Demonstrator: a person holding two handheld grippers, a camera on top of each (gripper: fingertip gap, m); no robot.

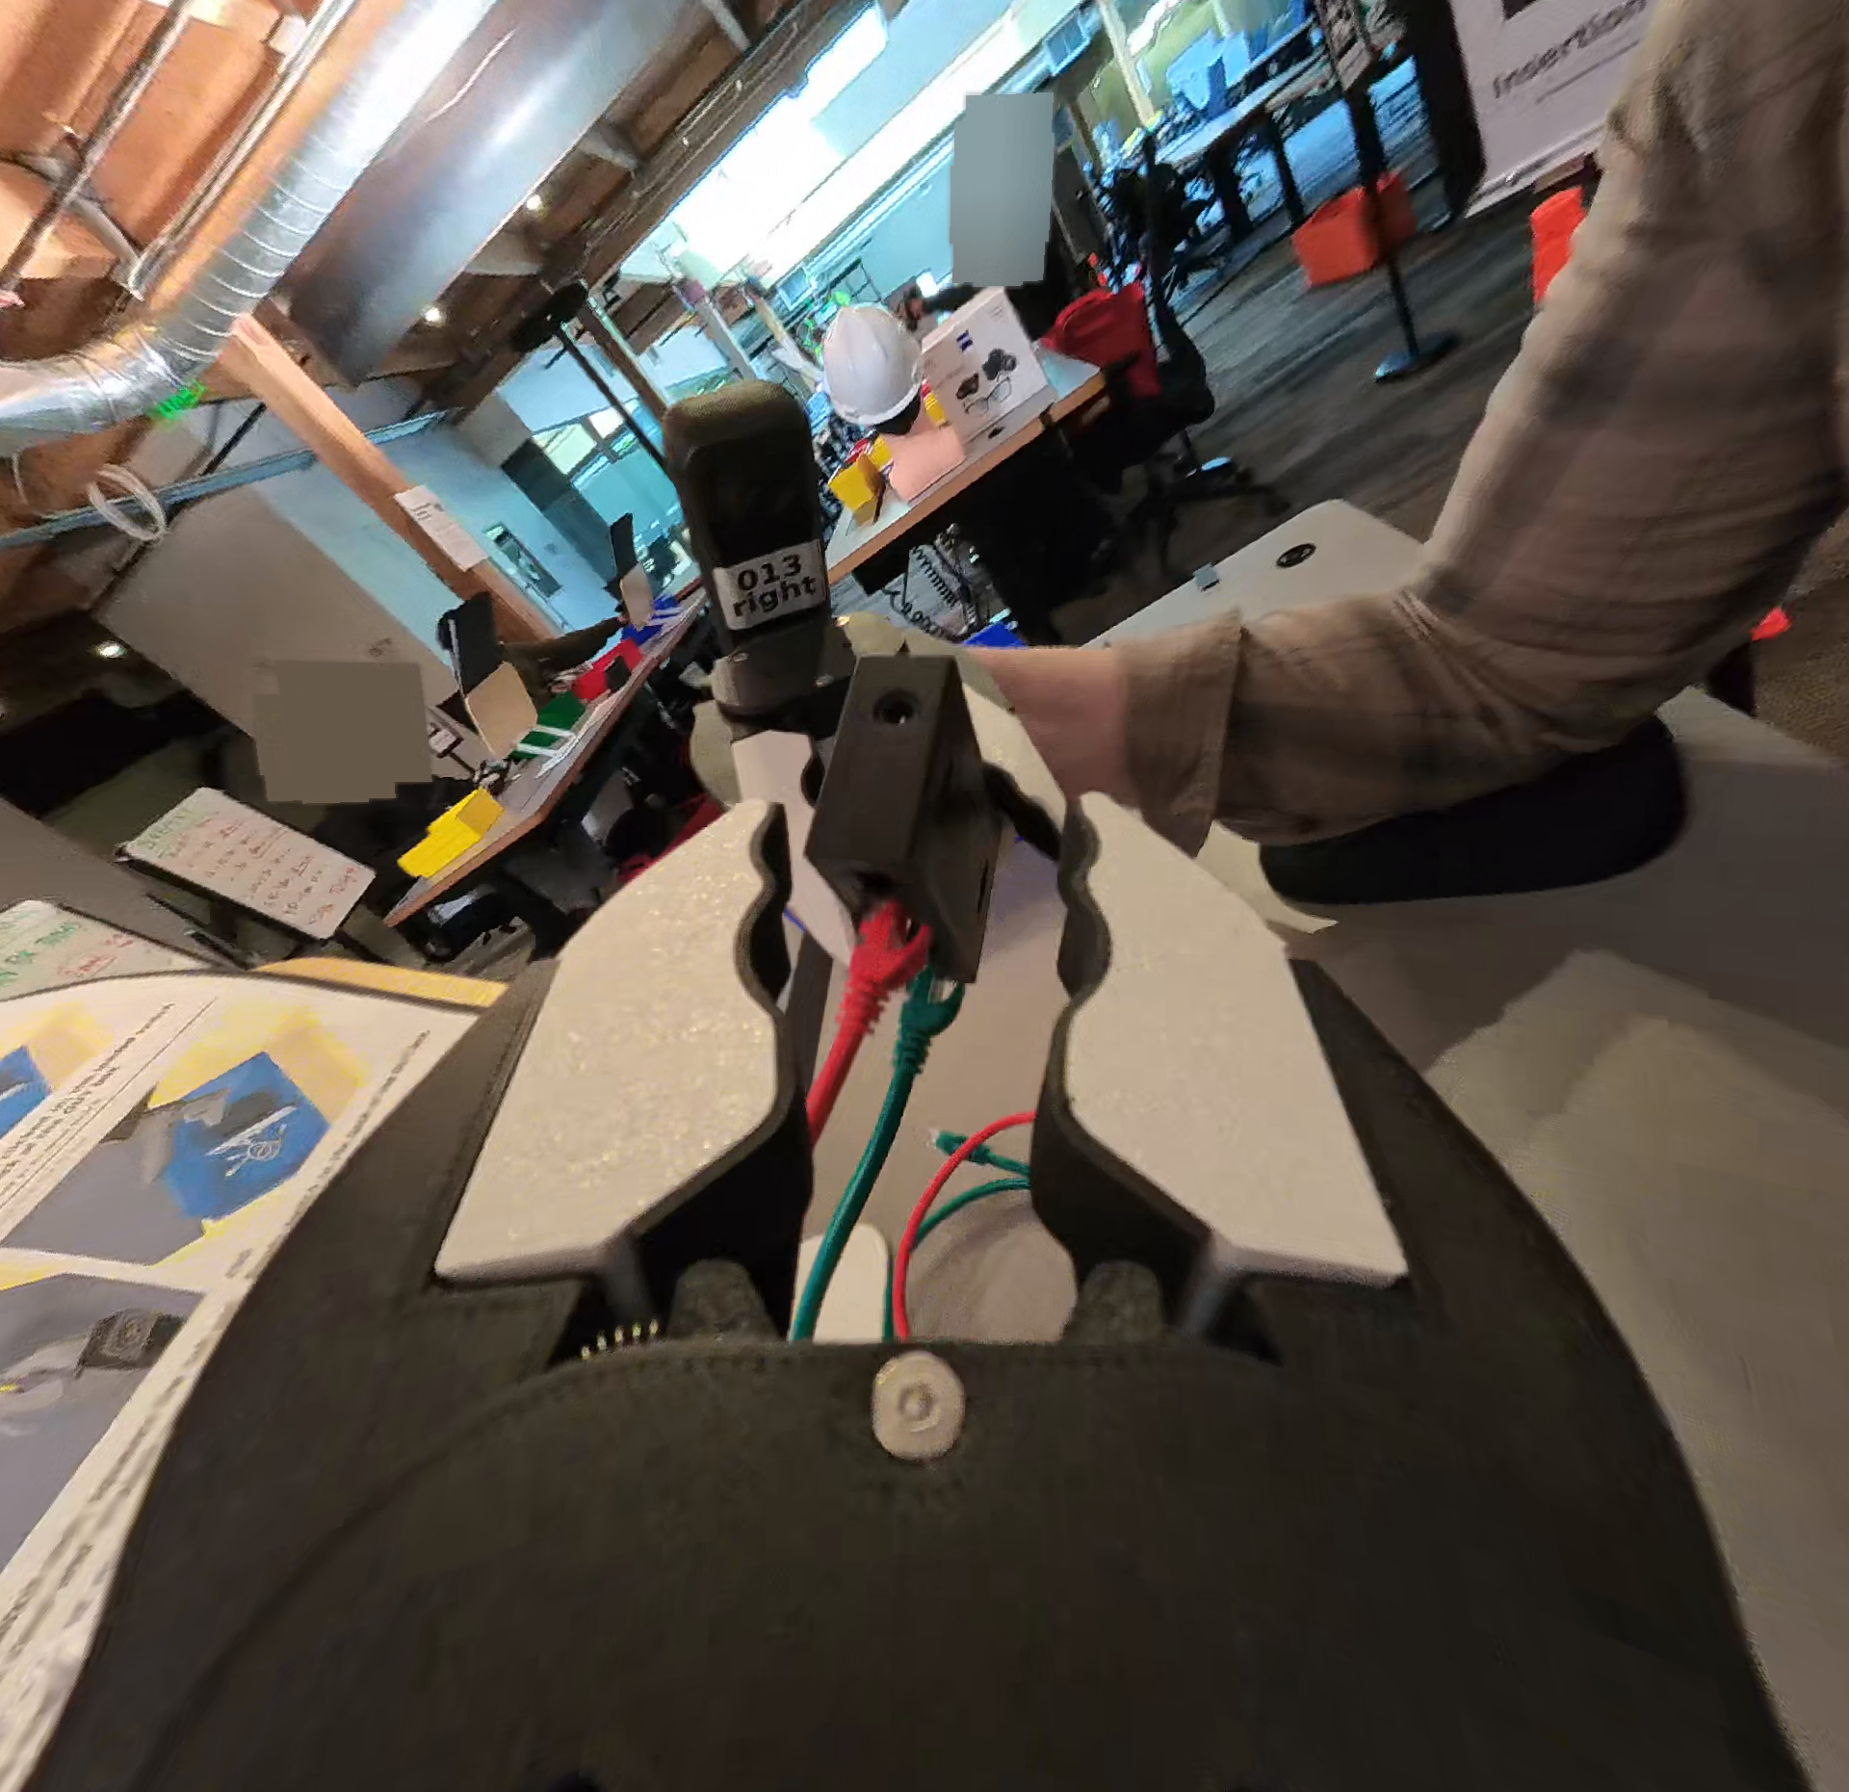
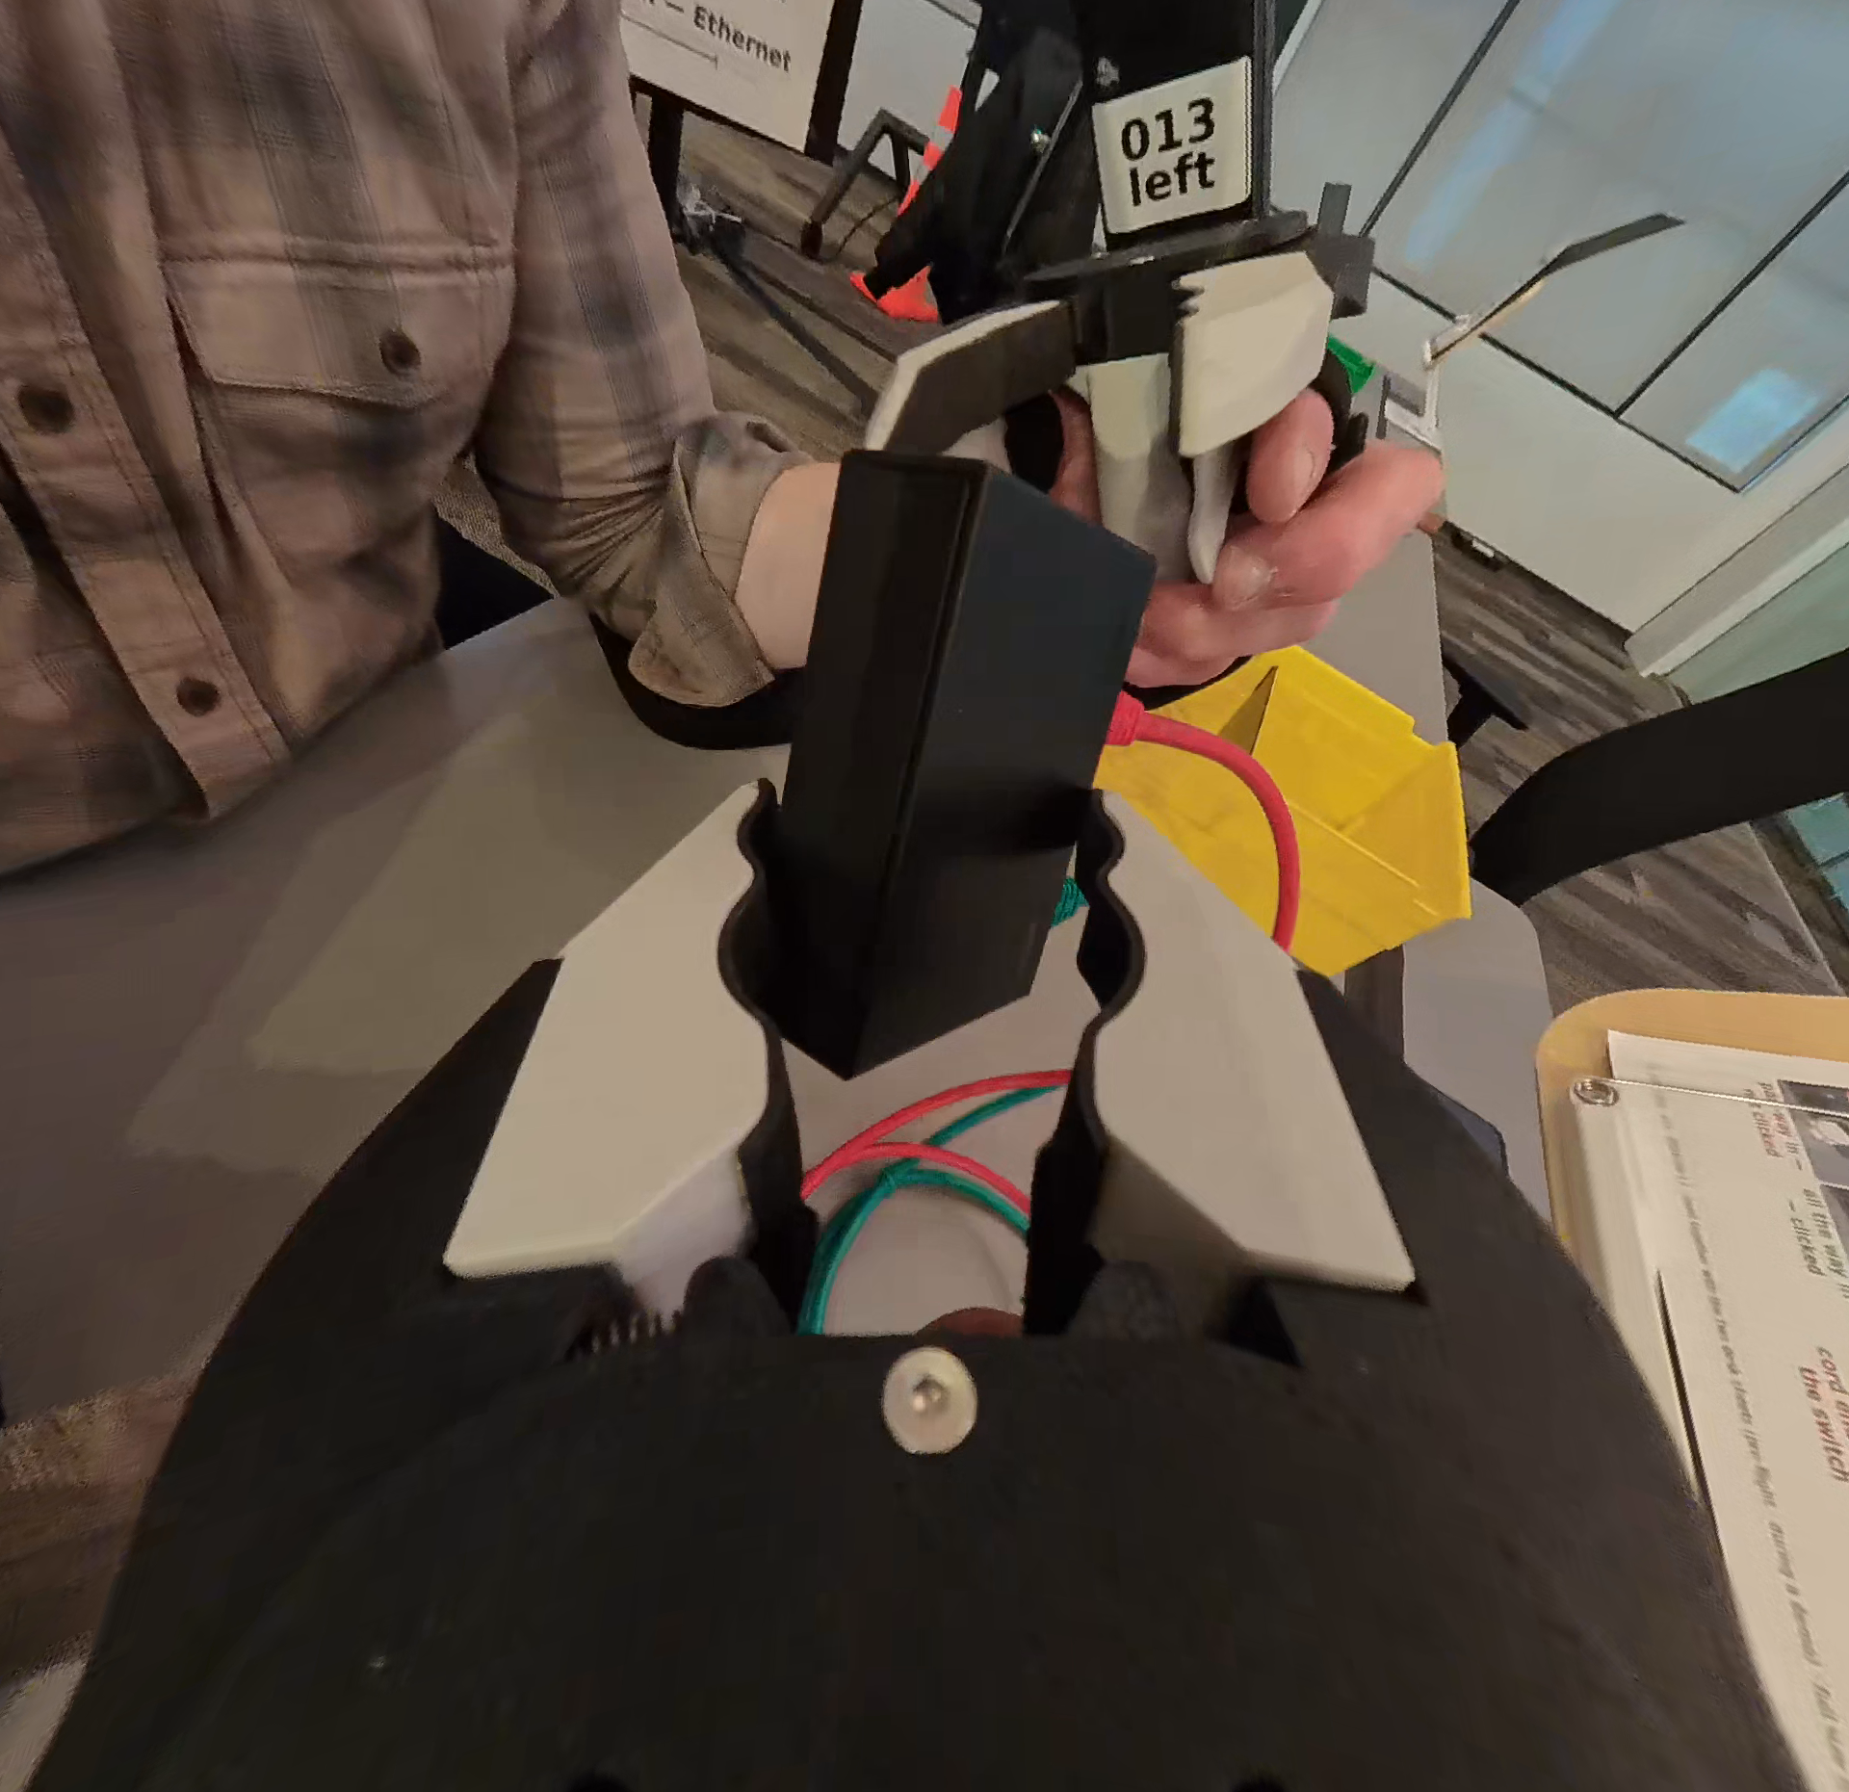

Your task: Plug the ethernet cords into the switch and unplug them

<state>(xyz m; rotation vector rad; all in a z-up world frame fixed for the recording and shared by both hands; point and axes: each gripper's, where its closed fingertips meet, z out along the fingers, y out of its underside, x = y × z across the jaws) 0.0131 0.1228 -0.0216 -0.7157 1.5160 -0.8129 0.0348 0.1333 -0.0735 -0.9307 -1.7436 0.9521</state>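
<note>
My right gripper [image 2: 926,844] is shut on the black switch [image 2: 931,744] and holds it tilted above the grey table. In the left wrist view the switch [image 1: 900,804] hangs just beyond my open, empty left gripper [image 1: 926,849]. A red cord [image 1: 880,964] and a green cord [image 1: 926,1029] run into the switch's lower face and pass down between my left fingers. In the right wrist view the red cord [image 2: 1251,794] leaves the switch's far side, and the left gripper [image 2: 1101,363] sits open behind the switch. A loose green plug [image 1: 951,1139] lies on the table.
A yellow bin [image 2: 1381,844] stands behind the switch on the right. A clipboard with printed pages [image 2: 1721,1294] lies at the right, and an instruction sheet [image 1: 150,1144] at the left. The person's plaid sleeve [image 1: 1501,593] reaches over the table [image 2: 350,894]. The tips of one gripper are about 6 cm away from the tips of the other.
</note>
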